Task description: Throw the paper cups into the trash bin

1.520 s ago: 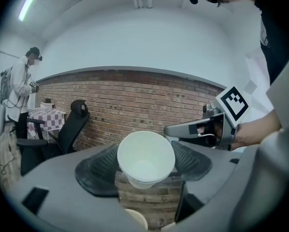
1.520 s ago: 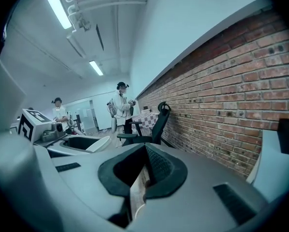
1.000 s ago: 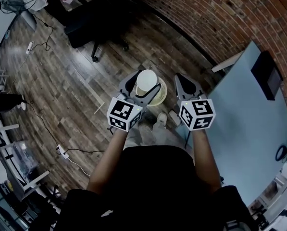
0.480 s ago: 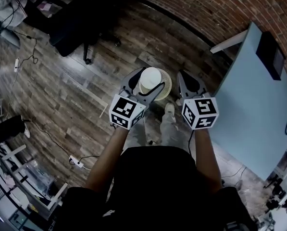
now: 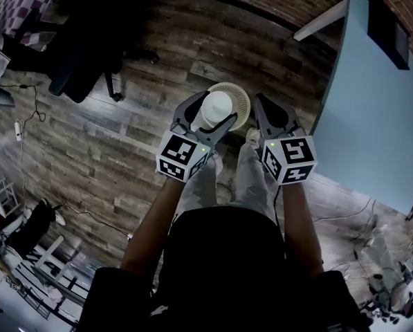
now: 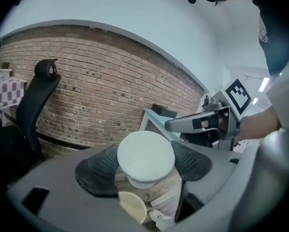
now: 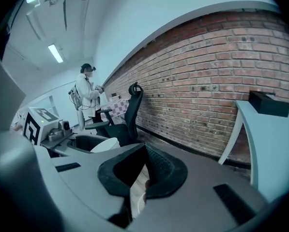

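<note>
One cup, head view: paper cup upside down, clamped in the left tongs, hanging over the left side of the trash bin.
Right tongs, head view: right tongs ride alongside, just beside the bin.
Floor, head view: bin stands on the wood floor, between a dark office chair and the blue table, near the table's edge; brick wall beyond.
Grip, left gripper view: both pads press the cup's sides; the bin's mesh shows low beneath, slightly left.
Drop, my call: centre the cup over the bin's mouth, go lower, then open cleanly. A light cup could clip the rim and bounce out.
Right gripper view: jaws together, nothing between them; wall, chair, table edge, a person in white far back.
</note>
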